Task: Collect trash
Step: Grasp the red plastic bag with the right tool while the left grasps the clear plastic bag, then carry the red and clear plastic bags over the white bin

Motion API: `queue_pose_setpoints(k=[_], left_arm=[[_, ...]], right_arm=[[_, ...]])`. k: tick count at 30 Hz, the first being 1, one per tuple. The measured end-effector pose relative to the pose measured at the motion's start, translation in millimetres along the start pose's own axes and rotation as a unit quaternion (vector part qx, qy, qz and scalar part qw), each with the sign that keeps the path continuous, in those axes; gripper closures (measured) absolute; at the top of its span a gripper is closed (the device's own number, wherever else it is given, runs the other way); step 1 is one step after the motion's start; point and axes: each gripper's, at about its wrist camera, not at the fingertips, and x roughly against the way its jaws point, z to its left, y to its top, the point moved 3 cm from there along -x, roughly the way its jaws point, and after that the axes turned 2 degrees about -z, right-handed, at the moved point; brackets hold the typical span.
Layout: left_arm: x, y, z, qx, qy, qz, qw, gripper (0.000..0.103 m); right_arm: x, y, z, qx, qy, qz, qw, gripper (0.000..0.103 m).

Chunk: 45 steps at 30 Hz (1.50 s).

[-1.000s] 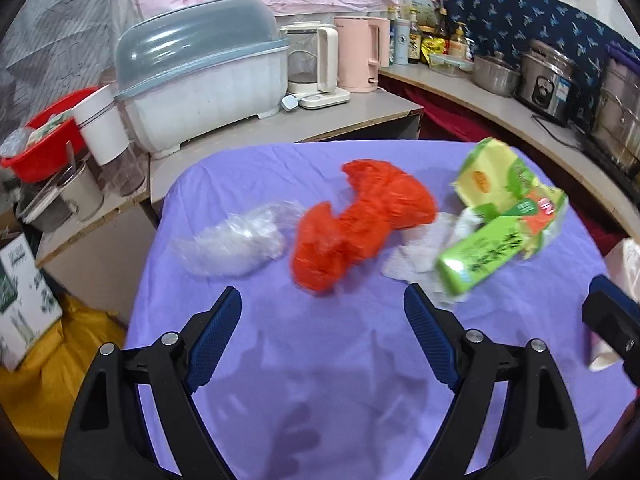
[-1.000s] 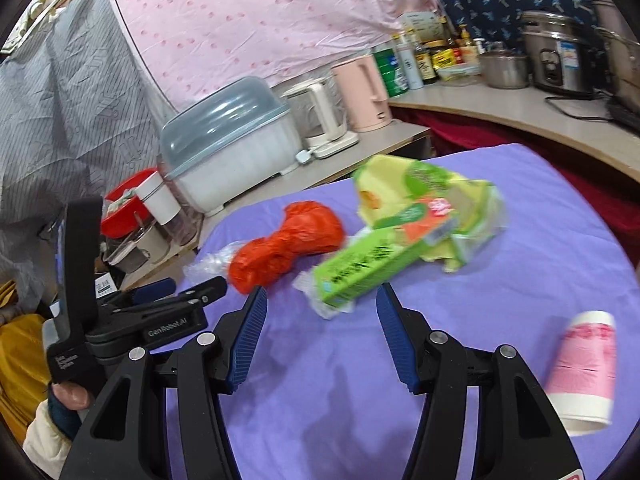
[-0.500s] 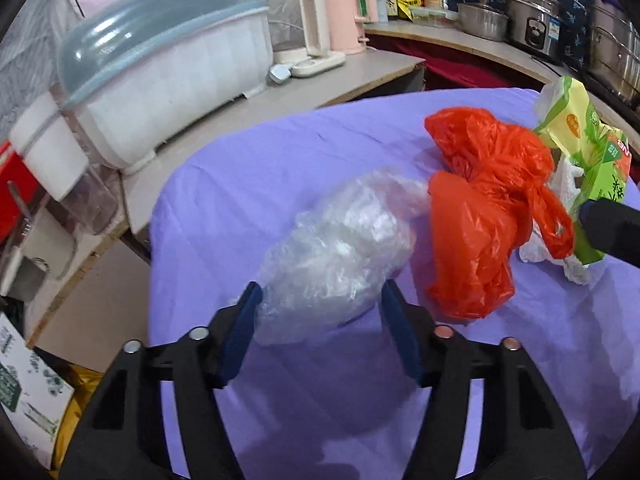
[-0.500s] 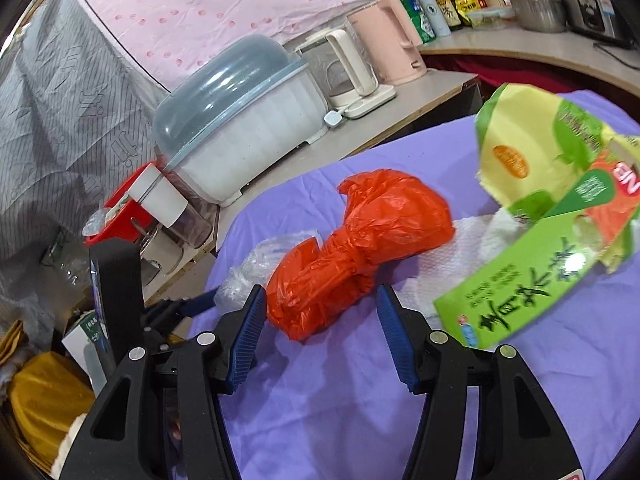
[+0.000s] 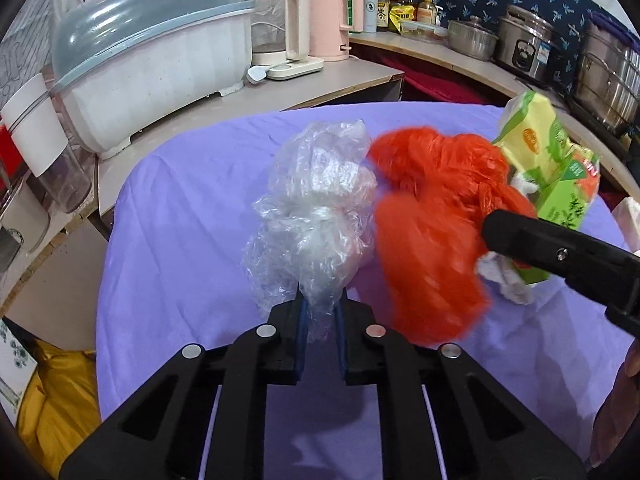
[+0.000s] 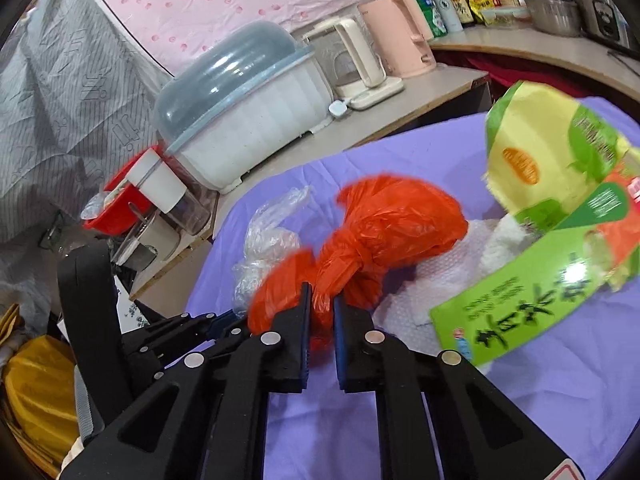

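1. While both grippers sit low over the purple tablecloth [image 5: 180, 240], the left gripper [image 5: 320, 320] is clamped on the near end of a crumpled clear plastic bag [image 5: 316, 208]; its jaws have just closed, and the film is pinched between the blue pads.
2. That clear bag lies on the cloth, touching the orange plastic bag [image 5: 432, 216] on its right.
3. The right gripper [image 6: 321, 312] is clenched on the twisted, knotted waist of the orange bag, its jaws having just closed too, with orange film bunched between the pads.
4. Seen from the left wrist, the right gripper comes in from the right edge as a black bar across the orange bag.
5. A green and yellow package [image 6: 552, 208] lies just right of the orange bag, over a white paper towel [image 6: 436, 276] spread on the cloth.
6. Behind the table, a counter holds a covered white dish rack [image 5: 160, 52], a cream kettle [image 5: 288, 36] and a pink kettle [image 5: 332, 20].
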Motion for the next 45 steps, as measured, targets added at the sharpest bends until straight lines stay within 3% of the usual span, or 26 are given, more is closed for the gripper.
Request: queue_pose_setpoints(k=[10, 19, 32, 45], left_arm=[[61.0, 19.3, -54.6, 0.008, -0.008, -0.038, 0.9992, 0.092], [118.5, 42.8, -149.2, -0.029, -0.026, -0.082, 0.9959, 0.092], [159.3, 51.5, -314.0, -0.082, -0.098, -0.103, 0.9864, 0.092], [155.2, 27.2, -472.4, -0.141, -0.17, -0.077, 0.9722, 0.092]], right_arm=[[97.0, 37.5, -5.8, 0.017, 0.011, -0.073, 0.997, 0.093], [196.4, 55.6, -29.4, 0.025, -0.005, -0.142, 0.99, 0.093], [339.1, 48.7, -142.8, -0.025, -0.069, -0.219, 0.973, 0.093], [438.6, 5.6, -273.1, -0.091, -0.146, -0.246, 0.954, 0.093]])
